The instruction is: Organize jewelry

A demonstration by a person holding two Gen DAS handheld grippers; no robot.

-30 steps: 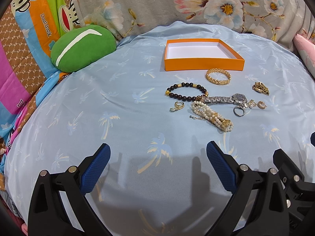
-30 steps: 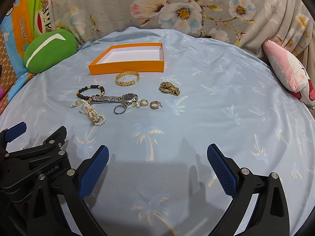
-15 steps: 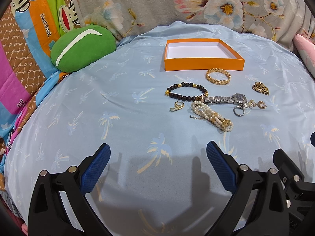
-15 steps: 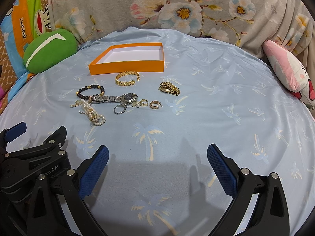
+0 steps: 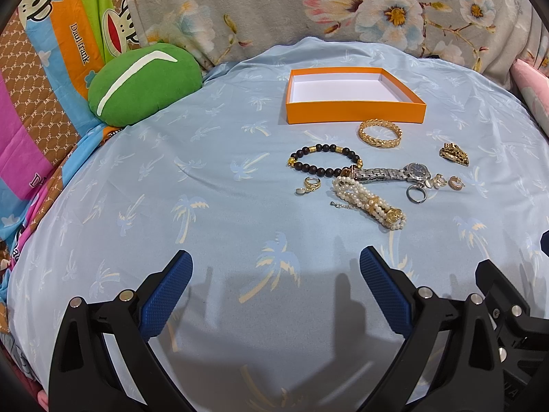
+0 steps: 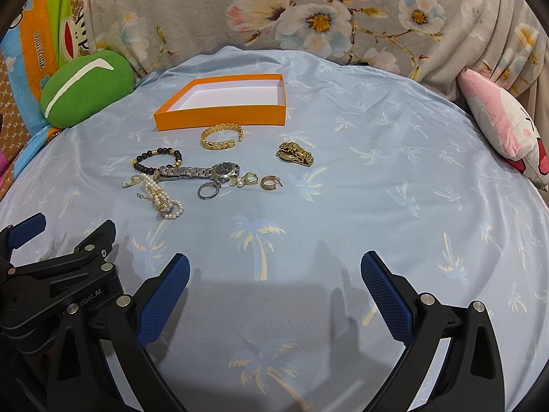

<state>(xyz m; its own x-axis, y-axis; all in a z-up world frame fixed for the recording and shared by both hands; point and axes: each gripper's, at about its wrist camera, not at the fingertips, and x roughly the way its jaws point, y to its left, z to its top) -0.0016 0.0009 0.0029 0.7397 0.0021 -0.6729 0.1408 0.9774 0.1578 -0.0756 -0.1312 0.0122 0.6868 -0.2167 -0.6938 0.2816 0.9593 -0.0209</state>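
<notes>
An empty orange box (image 5: 355, 115) (image 6: 219, 116) with a white inside lies at the back of the pale blue sheet. In front of it lie a gold bangle (image 5: 380, 133) (image 6: 222, 136), a dark bead bracelet (image 5: 324, 164) (image 6: 156, 159), a silver watch (image 5: 391, 173) (image 6: 202, 171), a pearl bracelet (image 5: 369, 202) (image 6: 161, 197), a gold brooch (image 5: 453, 153) (image 6: 295, 153) and several small rings and earrings. My left gripper (image 5: 274, 285) is open, well short of the jewelry. My right gripper (image 6: 274, 285) is open too, with nothing in it.
A green cushion (image 5: 144, 84) (image 6: 85, 89) sits at the back left. A pink plush pillow (image 6: 504, 123) lies at the right edge. Floral fabric (image 6: 308, 10) rises behind the sheet. The left gripper's black frame (image 6: 55, 274) shows beside the right gripper.
</notes>
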